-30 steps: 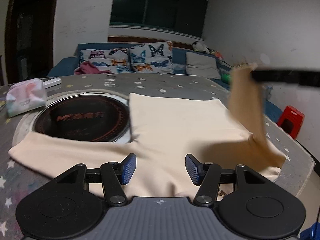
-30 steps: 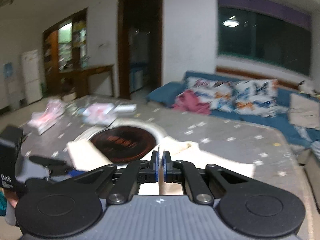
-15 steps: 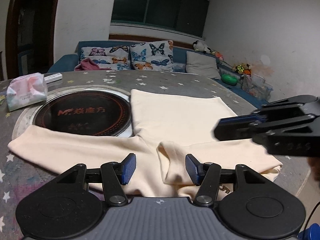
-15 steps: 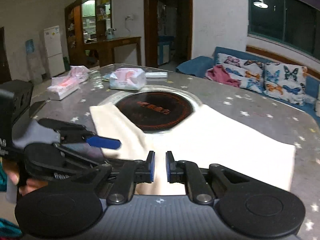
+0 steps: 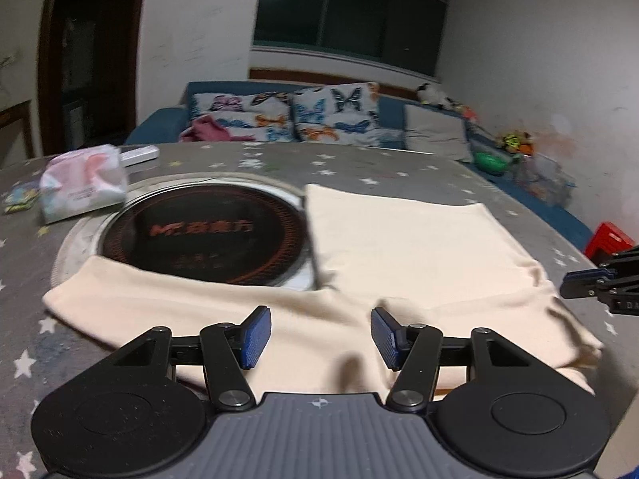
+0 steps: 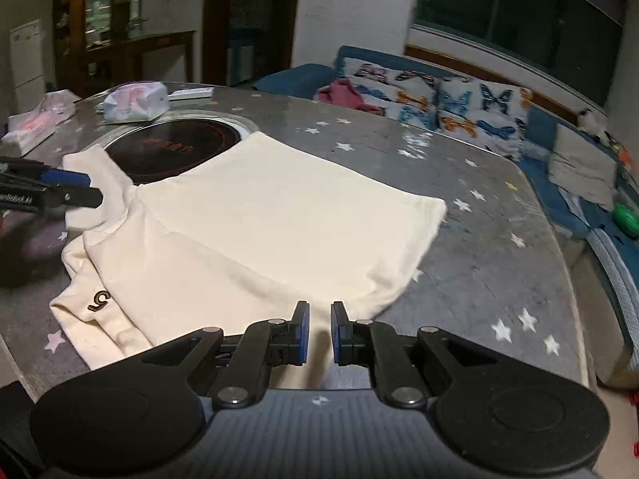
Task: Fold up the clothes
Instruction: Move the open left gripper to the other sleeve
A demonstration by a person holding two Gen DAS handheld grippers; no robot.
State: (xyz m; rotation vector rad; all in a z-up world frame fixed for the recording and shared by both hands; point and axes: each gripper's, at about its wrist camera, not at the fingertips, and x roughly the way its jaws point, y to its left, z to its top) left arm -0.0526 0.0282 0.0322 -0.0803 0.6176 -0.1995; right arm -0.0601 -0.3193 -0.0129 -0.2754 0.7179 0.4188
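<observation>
A cream garment [image 6: 255, 215] is spread flat on the star-patterned table [image 6: 479, 271], its body laid out as a smooth rectangle so that straight fold lines can be made across it. One sleeve [image 5: 131, 291] is stretched out along the near edge of the round black cooktop [image 5: 203, 239] set into the table; on the other side the cloth is doubled over itself, with a small dark embroidered mark [image 6: 99, 300] showing on the folded layer. The fabric looks like a soft, matte knit, thick enough to hold gentle ridges where it is folded. The left gripper [image 5: 317, 337] is held low over the near part of the garment with its blue ribbed pads set well apart and nothing between them, probably so that the next bit of cloth can be reached. The right gripper [image 6: 319, 331] is poised above the hem corner with only a narrow gap between its pads, and no cloth is caught in that gap. The fold is judged to be only partly done, since the outstretched sleeve is not yet brought in. Soft plastic tissue packs [image 6: 135, 101] are left at the table's far side, well apart from the work. The tabletop appears hard and glossy, so the cloth may be expected to slide easily.
</observation>
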